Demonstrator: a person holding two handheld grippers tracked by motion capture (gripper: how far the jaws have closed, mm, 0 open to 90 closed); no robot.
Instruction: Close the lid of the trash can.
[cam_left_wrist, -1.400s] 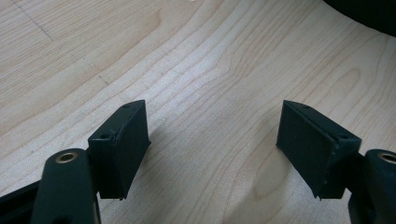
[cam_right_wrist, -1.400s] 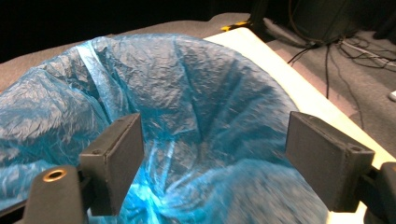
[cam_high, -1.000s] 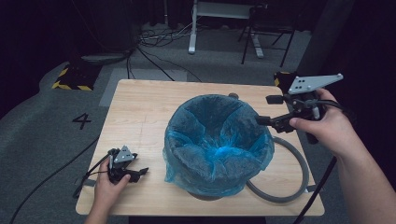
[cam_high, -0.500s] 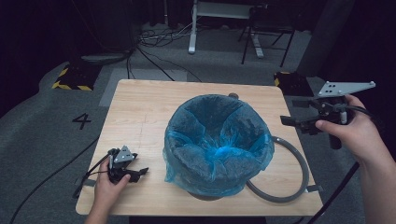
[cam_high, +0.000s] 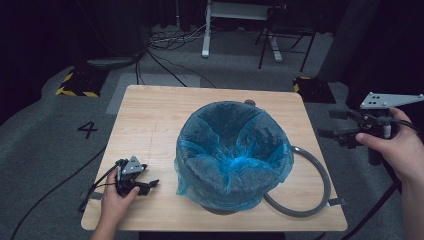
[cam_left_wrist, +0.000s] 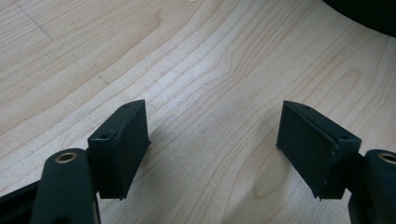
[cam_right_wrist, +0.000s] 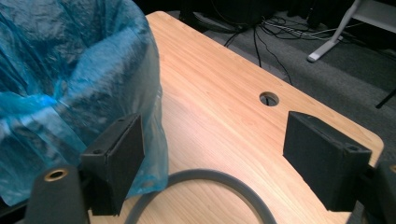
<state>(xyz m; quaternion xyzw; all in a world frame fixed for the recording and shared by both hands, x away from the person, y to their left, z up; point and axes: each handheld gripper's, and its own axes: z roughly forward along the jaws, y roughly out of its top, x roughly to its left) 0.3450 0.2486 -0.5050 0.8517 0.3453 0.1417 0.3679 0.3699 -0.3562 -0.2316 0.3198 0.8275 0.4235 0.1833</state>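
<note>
A round bin lined with a blue plastic bag (cam_high: 232, 152) stands in the middle of the wooden table (cam_high: 150, 120); the bag's edge is folded over the rim. A grey ring (cam_high: 310, 192) lies flat on the table beside the bin's right side. My left gripper (cam_high: 150, 184) rests on the table near the front left corner, open, with bare wood between its pads (cam_left_wrist: 123, 147). My right gripper (cam_high: 332, 125) is held in the air past the table's right edge, open and empty. In the right gripper view the blue bag (cam_right_wrist: 70, 79) is at the left and the grey ring (cam_right_wrist: 210, 179) curves below.
A small round hole (cam_right_wrist: 269, 98) sits in the table near its far edge. Cables (cam_high: 165, 55) and a white stand leg (cam_high: 206, 35) lie on the grey floor beyond the table. A painted number 4 (cam_high: 87, 129) marks the floor at the left.
My right gripper has drawn away from the bin's right rim, moving right until it is past the table's edge. The left gripper has stayed where it was.
</note>
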